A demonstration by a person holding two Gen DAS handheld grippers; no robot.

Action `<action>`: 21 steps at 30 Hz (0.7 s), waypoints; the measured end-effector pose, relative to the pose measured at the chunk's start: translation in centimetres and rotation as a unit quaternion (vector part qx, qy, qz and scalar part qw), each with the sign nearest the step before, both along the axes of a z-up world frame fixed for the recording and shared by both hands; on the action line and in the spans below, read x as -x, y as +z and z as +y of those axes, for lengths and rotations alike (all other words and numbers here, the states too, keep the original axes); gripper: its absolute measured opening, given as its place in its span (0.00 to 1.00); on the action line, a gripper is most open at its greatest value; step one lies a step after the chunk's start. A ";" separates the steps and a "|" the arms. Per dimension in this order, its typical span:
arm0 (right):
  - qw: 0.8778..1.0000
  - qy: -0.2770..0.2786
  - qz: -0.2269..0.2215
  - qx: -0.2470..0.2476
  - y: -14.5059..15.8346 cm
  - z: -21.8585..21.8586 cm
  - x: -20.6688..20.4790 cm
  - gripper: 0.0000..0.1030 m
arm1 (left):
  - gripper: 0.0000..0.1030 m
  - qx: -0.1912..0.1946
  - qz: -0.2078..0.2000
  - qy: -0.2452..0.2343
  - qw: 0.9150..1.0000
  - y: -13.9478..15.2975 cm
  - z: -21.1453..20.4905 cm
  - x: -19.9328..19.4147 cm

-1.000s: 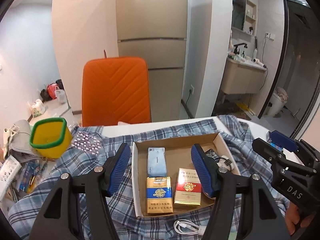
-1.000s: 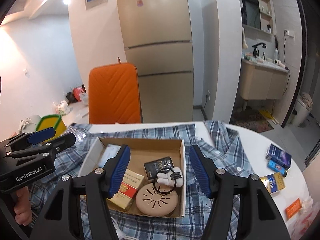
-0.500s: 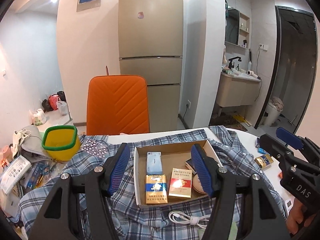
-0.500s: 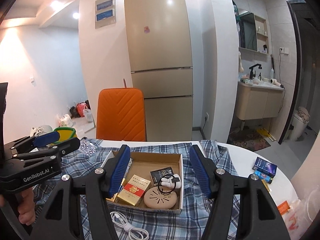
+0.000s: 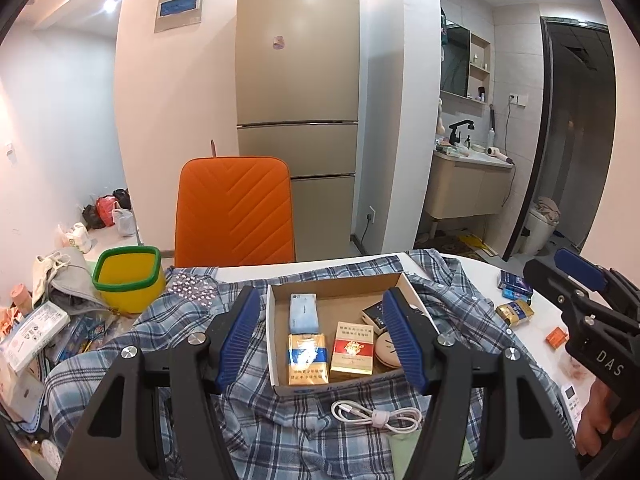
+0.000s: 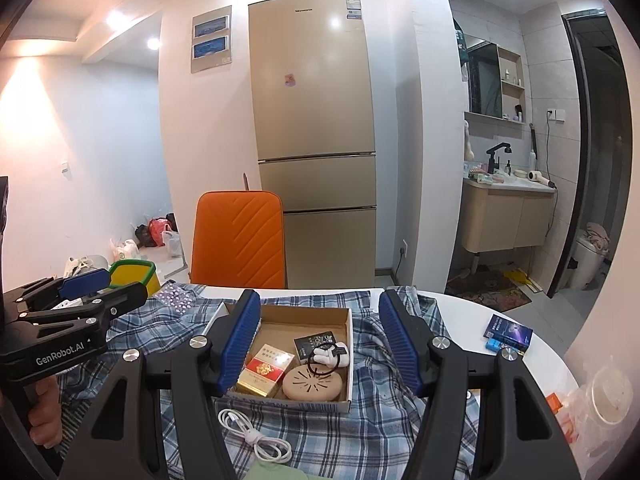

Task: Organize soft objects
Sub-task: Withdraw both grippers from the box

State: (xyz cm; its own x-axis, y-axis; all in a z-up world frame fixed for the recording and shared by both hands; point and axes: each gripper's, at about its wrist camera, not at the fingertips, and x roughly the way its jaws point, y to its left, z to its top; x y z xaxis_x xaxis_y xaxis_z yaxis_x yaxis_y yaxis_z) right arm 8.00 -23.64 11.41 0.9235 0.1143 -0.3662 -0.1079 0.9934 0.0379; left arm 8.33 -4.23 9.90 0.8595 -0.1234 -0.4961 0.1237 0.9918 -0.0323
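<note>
Plaid cloth covers most of what I see: a blue checked shirt [image 5: 192, 340] lies spread and rumpled over the white table [image 6: 472, 316], which shows bare only on my right. On the shirt's middle sits an open cardboard box [image 5: 340, 284] holding a blue-and-gold packet [image 5: 307, 360], a red-and-gold packet [image 5: 354, 350], a pale blue pack [image 5: 304, 312] and a round tan disc [image 6: 314, 384]. A coiled white cable [image 5: 376, 416] lies on the shirt just in front of the box. My left gripper [image 5: 322, 338] hangs above the box's near side, jaws spread with nothing between the blue pads [image 5: 238, 336]. My right gripper [image 6: 320, 338] hangs likewise, jaws parted and empty. Behind the table stands an orange chair [image 5: 236, 208], and a yellow green-rimmed tub [image 5: 128, 276] sits off to the left
</note>
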 end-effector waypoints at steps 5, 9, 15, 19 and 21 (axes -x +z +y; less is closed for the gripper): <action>1.000 -0.003 0.005 0.002 -0.7 -0.1 0.7 0.62 | 0.61 0.003 0.006 -0.006 1.000 -0.8 -0.1 0.8; 1.000 -0.004 0.014 0.002 -1.6 -0.2 1.1 0.63 | 0.61 0.004 0.018 -0.008 1.000 -1.8 -0.2 1.2; 0.999 -0.012 0.031 0.003 -3.6 -0.4 1.7 0.66 | 0.61 0.011 0.043 -0.007 0.999 -4.0 -0.3 1.8; 0.999 -0.017 0.050 0.008 -5.4 -0.3 1.9 0.68 | 0.61 0.014 0.066 -0.010 0.998 -5.7 -0.4 2.1; 0.998 -0.018 0.057 0.006 -6.1 -0.6 2.1 0.68 | 0.61 0.010 0.073 -0.012 0.997 -6.6 -0.5 2.4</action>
State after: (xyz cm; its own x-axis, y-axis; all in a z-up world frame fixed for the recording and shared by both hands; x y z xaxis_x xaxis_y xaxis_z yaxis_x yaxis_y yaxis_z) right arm 5.90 -24.27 5.34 0.8795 0.0765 -0.4698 -0.0681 0.9971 0.0350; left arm 5.97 -4.70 3.34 0.7747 -0.1535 -0.6134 0.1392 0.9877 -0.0714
